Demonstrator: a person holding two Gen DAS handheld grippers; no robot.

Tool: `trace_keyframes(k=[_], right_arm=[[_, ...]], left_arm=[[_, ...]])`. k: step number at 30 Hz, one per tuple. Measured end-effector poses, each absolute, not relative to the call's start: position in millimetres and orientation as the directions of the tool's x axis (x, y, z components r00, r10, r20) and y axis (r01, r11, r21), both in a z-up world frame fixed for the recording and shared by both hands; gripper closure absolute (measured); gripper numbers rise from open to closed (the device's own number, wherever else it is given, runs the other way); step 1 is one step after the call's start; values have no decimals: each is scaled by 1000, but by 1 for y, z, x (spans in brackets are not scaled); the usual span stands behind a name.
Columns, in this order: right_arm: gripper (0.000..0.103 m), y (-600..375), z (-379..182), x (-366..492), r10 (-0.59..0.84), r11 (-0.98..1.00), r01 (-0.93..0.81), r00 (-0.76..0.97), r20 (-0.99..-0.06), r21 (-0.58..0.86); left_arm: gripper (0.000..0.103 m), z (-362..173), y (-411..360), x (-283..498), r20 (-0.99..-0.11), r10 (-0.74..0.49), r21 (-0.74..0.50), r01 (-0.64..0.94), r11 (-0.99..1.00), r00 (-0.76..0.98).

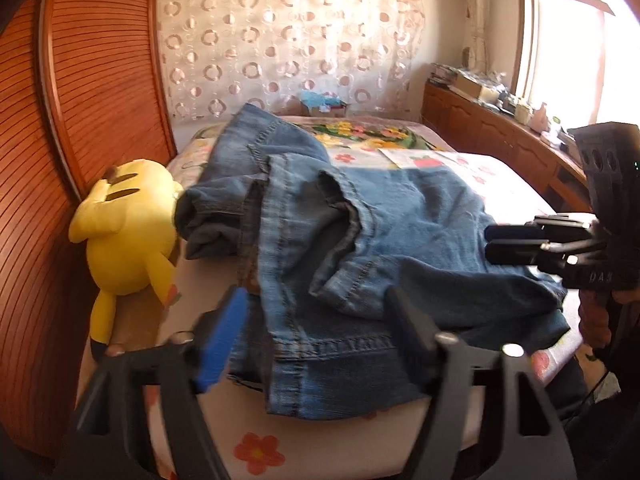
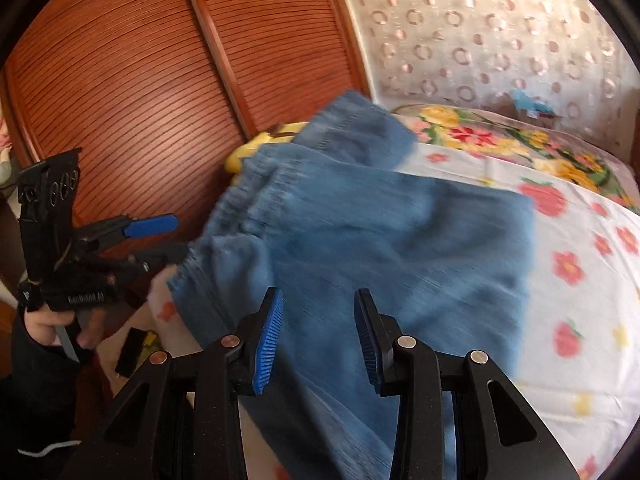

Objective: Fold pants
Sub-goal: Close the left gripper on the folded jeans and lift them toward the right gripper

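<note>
Two views, landmark is the jeans on the bed.

Left wrist view: jeans [image 1: 384, 236] lie bunched and partly folded across the flowered bedsheet [image 1: 256, 448], one leg end running away toward the patterned curtain [image 1: 288, 40], the hem edge hanging at the near bed edge. Left gripper [image 1: 316, 332] sits at that near edge, jaws wide apart, straddling the hem; denim lies between the fingers but the blue pad [image 1: 224, 340] is clear of the cloth, nothing gripped. Frame is motion-blurred around the fingers. Yellow plush toy [image 1: 128, 236] lies left of the jeans, touching or just beside the rolled cuff, against the slatted wooden door [image 1: 88, 80]. Right gripper [image 1: 516, 240] comes in from the right of the jeans, fingers close together and level, tips over the right edge of the denim; cannot tell from here whether it pinches cloth. Wooden cabinet [image 1: 492, 128] with clutter on top runs behind the jeans on the right, under a bright window [image 1: 568, 60].

Right wrist view: heavy blur. Jeans [image 2: 384, 232] fill the centre, spread on the bedsheet [image 2: 580, 280], the yellow toy [image 2: 248, 148] peeking out behind their far left edge. Right gripper [image 2: 316, 340] jaws part open, blue pads both visible with a gap; denim lies below and between them, pads not pressing on it. Left gripper [image 2: 168, 236] is left of the jeans, jaws apart, tips just beside the waistband edge, held by a hand [image 2: 52, 328] in a dark sleeve. Slatted door [image 2: 140, 80] behind it.
</note>
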State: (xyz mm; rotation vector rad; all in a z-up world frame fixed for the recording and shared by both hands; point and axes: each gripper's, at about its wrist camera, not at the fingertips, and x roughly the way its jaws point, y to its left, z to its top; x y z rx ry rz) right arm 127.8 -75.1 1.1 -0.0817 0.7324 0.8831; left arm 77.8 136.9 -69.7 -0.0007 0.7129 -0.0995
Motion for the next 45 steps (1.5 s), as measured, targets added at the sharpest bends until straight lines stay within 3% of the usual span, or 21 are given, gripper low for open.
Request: trace_keyframes(k=[10, 12, 15, 20, 24, 26, 29, 37, 39, 45], right_arm=[[65, -9, -26, 154, 650, 615, -755, 325, -687, 225], [95, -4, -28, 153, 658, 602, -764, 309, -687, 233], [99, -5, -23, 145, 700, 562, -782, 275, -659, 271], [99, -1, -19, 112, 732, 481, -829, 198, -652, 287], [88, -4, -22, 104, 737, 458, -836, 166, -655, 303], [87, -7, -19, 104, 748, 430, -847, 139, -649, 314], [79, -20, -13, 104, 724, 467, -845, 196, -661, 260], [76, -59, 1, 115, 662, 593, -794, 387, -642, 134], [68, -70, 3, 119, 639, 629, -769, 429, -638, 114], [65, -99, 3, 129, 584, 710, -700, 520, -623, 81]], left_arm=[[28, -62, 176, 70, -631, -18, -31, -1, 1000, 775], [28, -60, 181, 67, -629, -8, -29, -13, 999, 777], [28, -56, 188, 64, -622, 5, -27, -28, 999, 783], [28, -48, 194, 62, -606, 27, -26, -54, 998, 795], [28, -44, 191, 66, -600, 27, -17, -47, 999, 800], [28, -44, 188, 69, -602, 22, -13, -37, 999, 798], [28, -44, 180, 77, -605, 10, -6, -17, 1000, 796], [28, -42, 146, 110, -610, -62, -5, 74, 997, 790], [29, -44, 138, 121, -617, -93, -18, 104, 994, 782], [54, -61, 110, 162, -676, -143, -20, 176, 984, 723]])
